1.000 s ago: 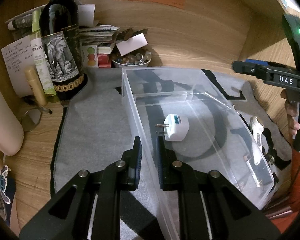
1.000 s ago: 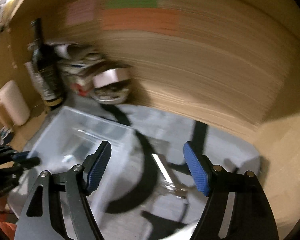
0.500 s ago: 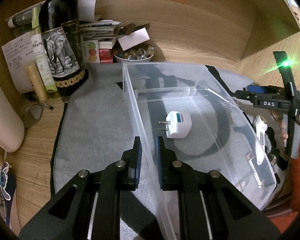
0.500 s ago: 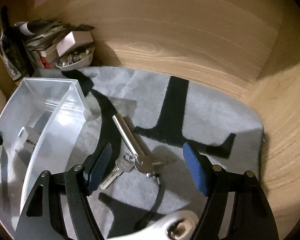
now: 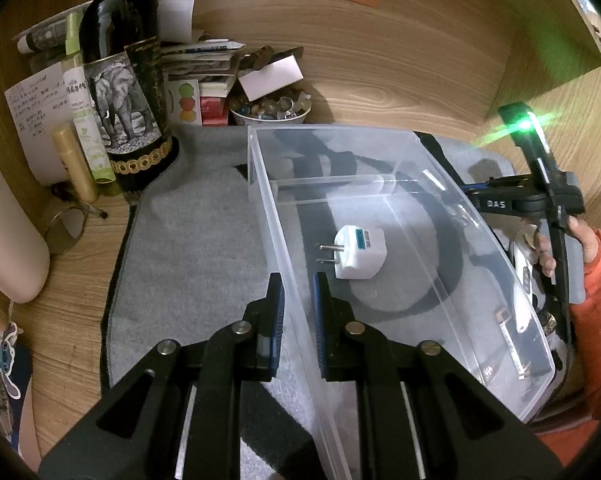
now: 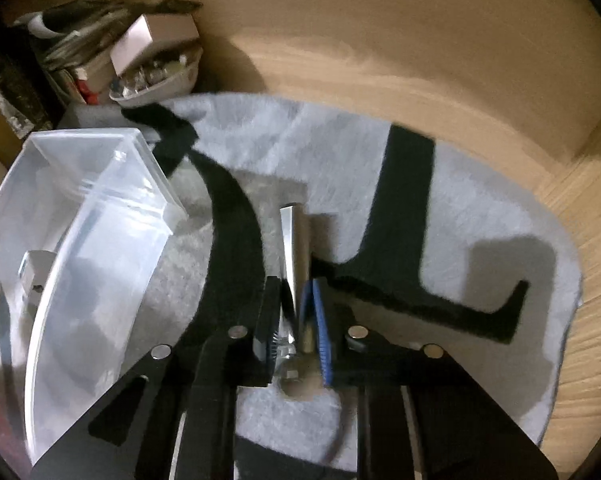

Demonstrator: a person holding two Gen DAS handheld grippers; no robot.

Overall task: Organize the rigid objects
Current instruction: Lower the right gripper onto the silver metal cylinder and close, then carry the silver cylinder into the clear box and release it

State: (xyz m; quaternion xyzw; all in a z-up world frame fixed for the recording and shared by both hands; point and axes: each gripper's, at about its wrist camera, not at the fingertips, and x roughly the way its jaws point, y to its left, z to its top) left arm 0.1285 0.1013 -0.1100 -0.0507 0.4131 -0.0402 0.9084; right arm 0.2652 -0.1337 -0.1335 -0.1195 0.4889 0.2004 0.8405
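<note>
Right wrist view: fingers clench blurred key bunch; left clamps bin wall.

Warm, dim indoor light falls across a wooden desk, with fisheye curvature bending its edges and black vignetting at the corners. A green indicator lamp flares into streaks in the left wrist view. The right wrist view is soft with motion blur, and hard shadows fall on the grey mat.
</note>
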